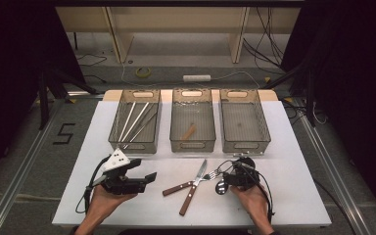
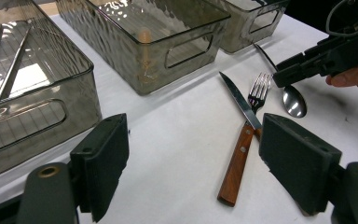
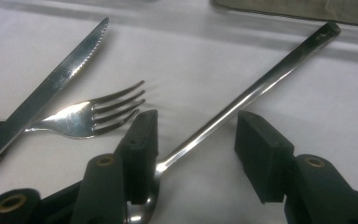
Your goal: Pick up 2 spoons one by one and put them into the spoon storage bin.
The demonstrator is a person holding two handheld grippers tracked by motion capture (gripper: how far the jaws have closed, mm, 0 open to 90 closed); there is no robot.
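On the left of the white tabletop (image 1: 127, 205), the left gripper (image 1: 149, 177) rests in the person's left hand (image 1: 108, 199), pointing right. Its black jaws stand wide apart with nothing between them; in the left gripper view they frame bare table and cutlery beyond.

Behind it stands the left smoky transparent plastic bin (image 1: 113, 128), which holds several long silver rods (image 1: 136, 121). The middle transparent bin (image 1: 176, 128), just beside it, holds a short wooden piece (image 1: 189, 131). The right transparent bin (image 1: 263, 128) stands third in the row.

At table centre lie a wooden-handled steak knife (image 1: 193, 188) and a wooden-handled steel fork (image 1: 188, 184), crossed over each other, the fork tines near the right gripper (image 1: 225, 178).

On the right, the person's right hand (image 1: 251, 199) holds that gripper low over a long-handled polished steel spoon (image 3: 247, 95). Its jaws are apart and straddle the spoon's handle near the bowl; the one at the left of the right gripper view lies close against the handle, the other clear of it. The spoon lies flat on the table, its handle pointing towards the right bin.
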